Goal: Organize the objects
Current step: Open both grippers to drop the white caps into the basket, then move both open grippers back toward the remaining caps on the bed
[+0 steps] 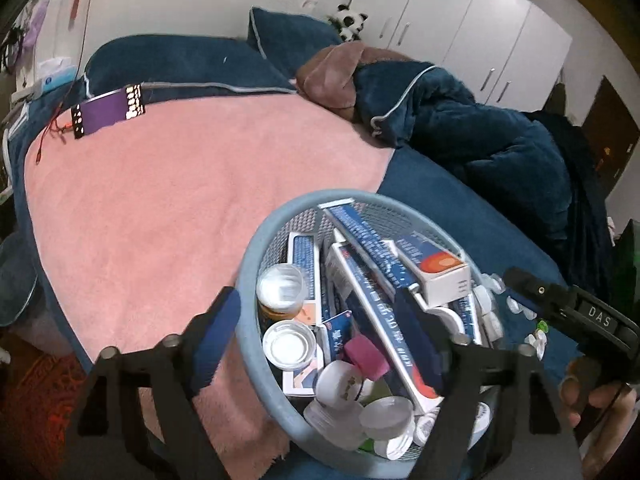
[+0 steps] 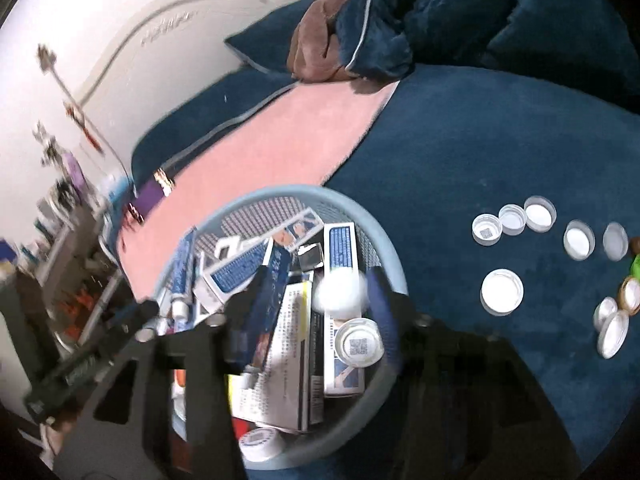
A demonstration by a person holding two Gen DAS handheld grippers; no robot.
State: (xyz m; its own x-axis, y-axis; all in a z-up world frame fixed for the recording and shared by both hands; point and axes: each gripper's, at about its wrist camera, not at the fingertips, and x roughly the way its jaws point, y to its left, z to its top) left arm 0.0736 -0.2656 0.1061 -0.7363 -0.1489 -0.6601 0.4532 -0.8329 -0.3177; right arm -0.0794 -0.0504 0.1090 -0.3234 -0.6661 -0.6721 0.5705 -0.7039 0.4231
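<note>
A: What is the largest thing here?

B: A bed with a dark blue plush cover (image 2: 500, 140), a pink fleece blanket (image 1: 180, 208) spread over its left part, and a bunched dark blue quilt (image 1: 480, 136) at the far side.

A: And on it?

B: A round light-blue mesh basket (image 1: 250, 264) standing where blanket and cover meet. It is packed with long blue-and-white cardboard boxes (image 1: 372, 240), a white box with an orange spot (image 1: 444, 272), a pink cap (image 1: 366, 358) and several white round lids (image 1: 288, 344).

A: The tools?

B: The left gripper (image 1: 320, 340) has its blue-padded fingers spread wide, one outside the basket's left rim, the other over the contents. The right gripper (image 2: 312, 312) is spread too, hanging over the basket; that view is blurred, and a white round cap (image 2: 340, 290) sits between its fingers. I cannot tell whether either finger touches it.

A: Anything loose?

B: A scatter of white bottle caps (image 2: 502, 292) lies open side up on the blue cover, to the right of the basket and apart from it. A small gold-rimmed lid (image 2: 631, 296) sits at their right edge.
</note>
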